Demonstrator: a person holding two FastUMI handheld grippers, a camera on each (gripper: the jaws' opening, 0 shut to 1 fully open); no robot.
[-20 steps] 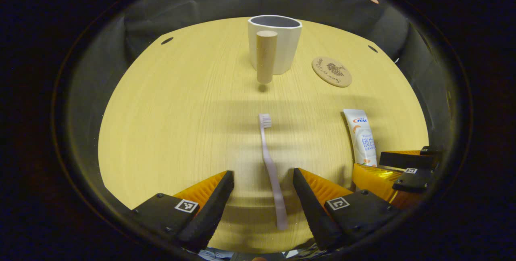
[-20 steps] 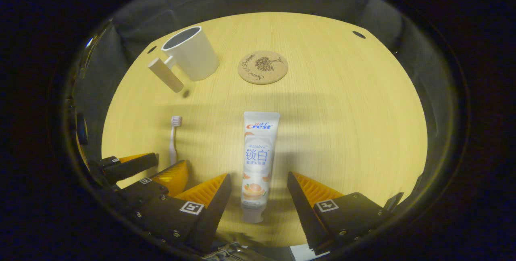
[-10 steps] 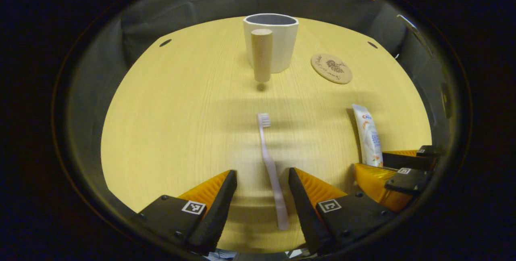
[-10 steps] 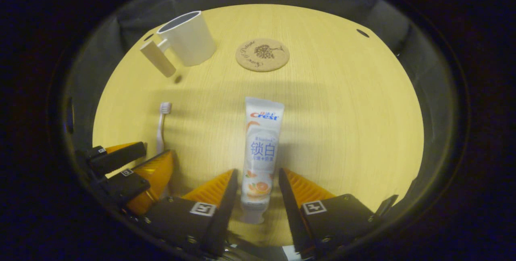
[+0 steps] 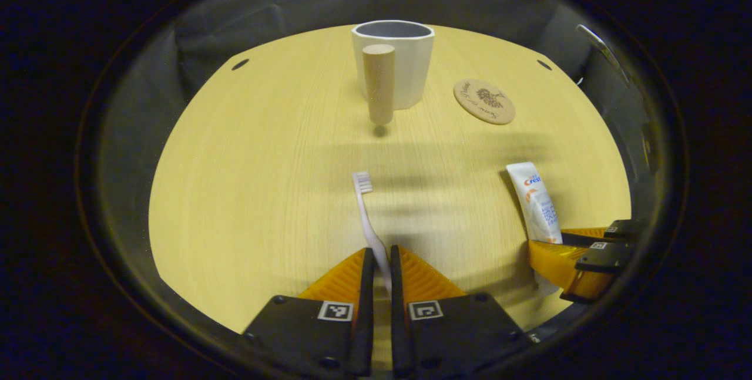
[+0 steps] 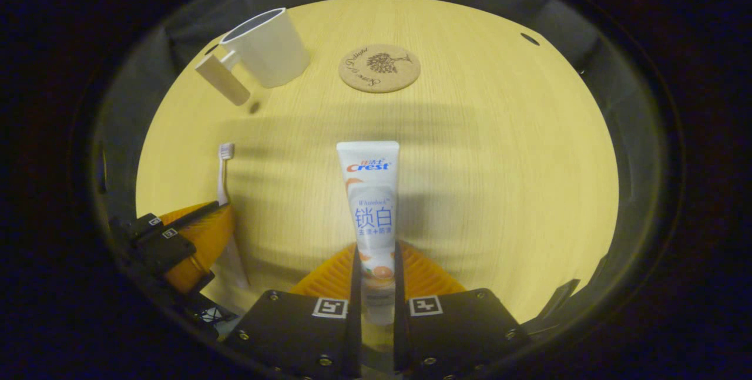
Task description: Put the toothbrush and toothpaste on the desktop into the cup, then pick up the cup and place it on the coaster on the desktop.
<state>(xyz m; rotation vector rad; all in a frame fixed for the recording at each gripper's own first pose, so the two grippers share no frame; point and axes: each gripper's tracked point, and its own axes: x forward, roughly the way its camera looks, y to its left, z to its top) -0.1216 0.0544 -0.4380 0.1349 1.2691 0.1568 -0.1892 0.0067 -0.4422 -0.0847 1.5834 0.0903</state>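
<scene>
1. In the left gripper view, the left gripper [image 5: 376, 262] was clenched on the toothbrush [image 5: 370, 221], both fingers pressing the handle low down. The brush's long axis ran forward out of the jaws, bristle head leaning slightly left, just off or barely on the desktop [image 5: 252, 180]; I could not tell which. The cup [image 5: 405, 63] stood upright dead ahead, well apart, its wooden handle [image 5: 379, 83] facing the camera, so the coming carry would likely be straight forward, then a tip-up. The coaster [image 5: 484, 101] lay right of the cup. At far right the toothpaste [image 5: 537, 204] stuck out of the other gripper.

2. In the right gripper view, the right gripper [image 6: 374, 268] grasped the toothpaste [image 6: 369, 204] near its cap end, tube pointing forward, flat end farthest away. The cup [image 6: 264, 48] sat ahead and to the left, the coaster [image 6: 379, 68] ahead; this gripper would have to swing left. The left gripper [image 6: 194, 233] looked nearer the cup, holding the toothbrush [image 6: 223, 174]. Both grippers sat low, angled down at the desktop.
</scene>
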